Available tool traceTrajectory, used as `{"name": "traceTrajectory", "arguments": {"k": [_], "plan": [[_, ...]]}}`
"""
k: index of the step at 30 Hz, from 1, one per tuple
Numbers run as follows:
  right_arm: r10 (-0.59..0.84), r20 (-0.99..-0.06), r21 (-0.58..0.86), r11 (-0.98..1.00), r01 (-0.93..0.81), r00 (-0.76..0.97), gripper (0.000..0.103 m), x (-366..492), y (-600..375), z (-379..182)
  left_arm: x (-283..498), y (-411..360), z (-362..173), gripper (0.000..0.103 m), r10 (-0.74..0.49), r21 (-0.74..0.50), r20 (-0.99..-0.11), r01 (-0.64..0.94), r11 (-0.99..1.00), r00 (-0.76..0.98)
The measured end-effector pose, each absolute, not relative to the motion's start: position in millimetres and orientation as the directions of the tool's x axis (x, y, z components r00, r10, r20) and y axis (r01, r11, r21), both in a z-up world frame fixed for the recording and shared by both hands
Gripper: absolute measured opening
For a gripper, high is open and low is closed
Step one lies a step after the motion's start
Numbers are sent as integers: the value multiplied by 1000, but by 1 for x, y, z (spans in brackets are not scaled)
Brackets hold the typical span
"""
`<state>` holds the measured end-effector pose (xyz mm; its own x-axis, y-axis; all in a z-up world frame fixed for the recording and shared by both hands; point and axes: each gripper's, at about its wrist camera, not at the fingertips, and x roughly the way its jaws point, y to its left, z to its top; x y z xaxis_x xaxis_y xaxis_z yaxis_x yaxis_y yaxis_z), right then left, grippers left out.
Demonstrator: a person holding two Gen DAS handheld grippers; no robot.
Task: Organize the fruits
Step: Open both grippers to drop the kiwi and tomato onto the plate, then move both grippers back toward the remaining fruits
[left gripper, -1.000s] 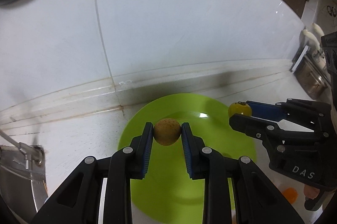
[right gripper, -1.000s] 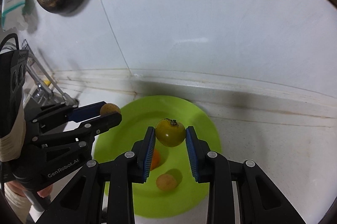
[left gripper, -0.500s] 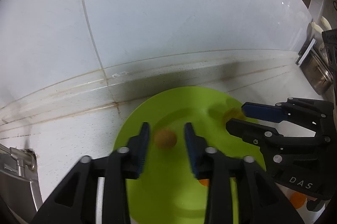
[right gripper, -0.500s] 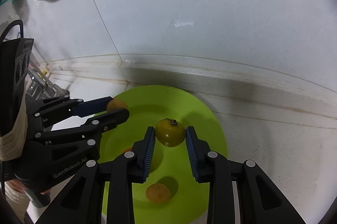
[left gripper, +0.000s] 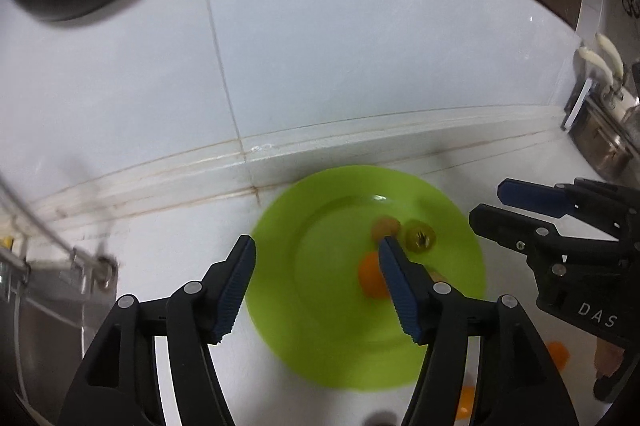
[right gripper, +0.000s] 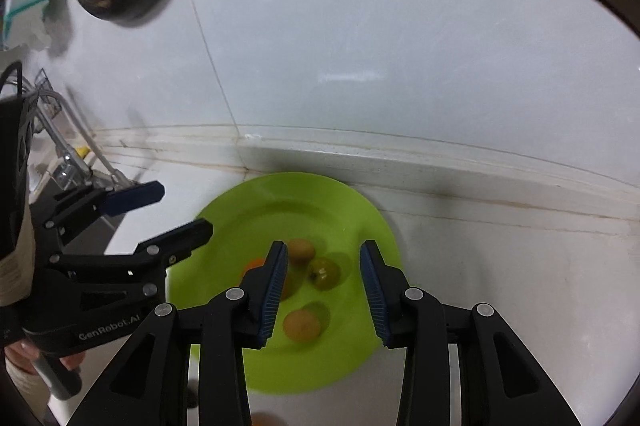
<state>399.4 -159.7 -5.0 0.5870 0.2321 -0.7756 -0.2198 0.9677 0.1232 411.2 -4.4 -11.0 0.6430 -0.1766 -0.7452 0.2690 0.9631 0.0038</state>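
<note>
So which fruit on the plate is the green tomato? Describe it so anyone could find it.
Find the lime-green plate on the white counter by the wall. Near its middle sit four small fruits; the green tomato lies rightmost, the only yellow-green one with a dark stem scar, beside tan and orange neighbours.

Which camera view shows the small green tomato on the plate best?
The right wrist view: the green tomato lies whole on the green plate, in the gap of the open right gripper. The left wrist view also shows it, but smaller, blurred, and close beside a fingertip.
</note>
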Motion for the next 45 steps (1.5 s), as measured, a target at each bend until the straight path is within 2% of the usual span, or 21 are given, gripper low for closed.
{"name": "traceTrajectory", "arguments": {"k": [9, 15, 18, 21, 27, 30, 45], "plan": [[209, -722, 103, 975, -197, 660, 39, 333, -163, 25, 342, 4, 22, 77, -179, 16, -659, 252, 968, 731], [203, -692, 103, 978, -182, 693, 39, 289, -163, 40, 297, 7, 32, 79, -181, 20, -633, 249, 968, 753], [199, -690, 113, 979, -169, 695, 39, 268, -165, 44, 279, 7, 32, 80, -186, 4, -640, 245, 969, 745], [190, -692, 108, 981, -161, 697, 39, 252, -165, 44, 264, 5, 29, 85, -194, 0, -646, 254, 967, 738], [176, -709, 118, 984, -131, 682, 39, 222, -169, 38, 240, 4, 21, 85, -197, 7, -659, 268, 963, 726], [159, -718, 122, 987, -101, 677, 48, 208, -172, 33, 230, 2, 15, 85, -184, 27, -671, 272, 962, 718], [101, -810, 133, 991, 14, 577, 48, 163, -187, -15, 205, -9, -27, 85, -175, 42, -760, 317, 948, 625]]}}
